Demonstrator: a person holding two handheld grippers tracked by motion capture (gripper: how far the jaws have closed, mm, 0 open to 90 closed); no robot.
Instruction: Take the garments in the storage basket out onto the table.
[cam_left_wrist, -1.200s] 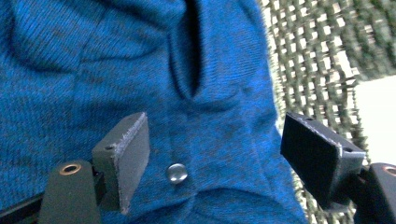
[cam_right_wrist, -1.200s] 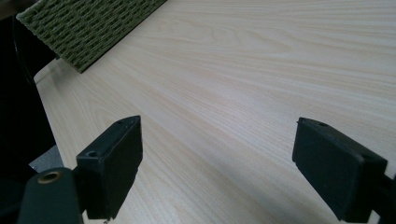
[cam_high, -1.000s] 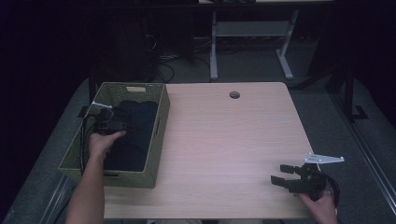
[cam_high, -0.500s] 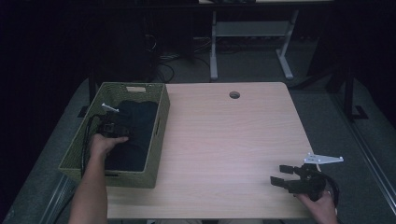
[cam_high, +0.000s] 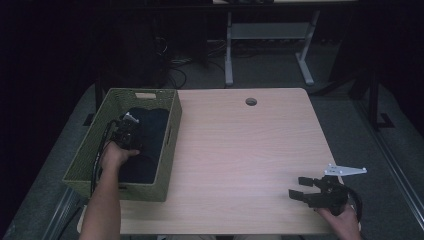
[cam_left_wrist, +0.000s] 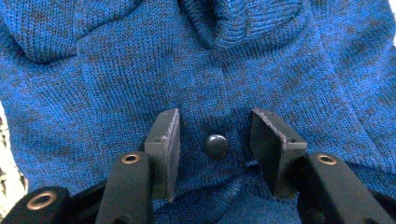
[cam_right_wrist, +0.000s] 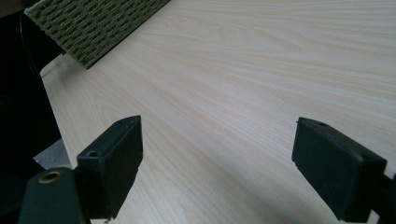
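Green basket (cam_high: 165, 165) holds left tongs (cam_left_wrist: 215, 135), parted over sweater (cam_left_wrist: 140, 70).

Light wood-grain table (cam_high: 240, 150), round cable hole (cam_high: 251, 102) near its far edge, green woven basket (cam_high: 170, 150) standing on its left side, overhanging the left edge, rest bare

Blue knit garment (cam_left_wrist: 196, 70) runs past every edge.

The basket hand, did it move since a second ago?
Yes. The left claw slid back toward the person and pressed down onto the blue sweater in the green basket, jaws open around a button. The right claw stayed open over the table.
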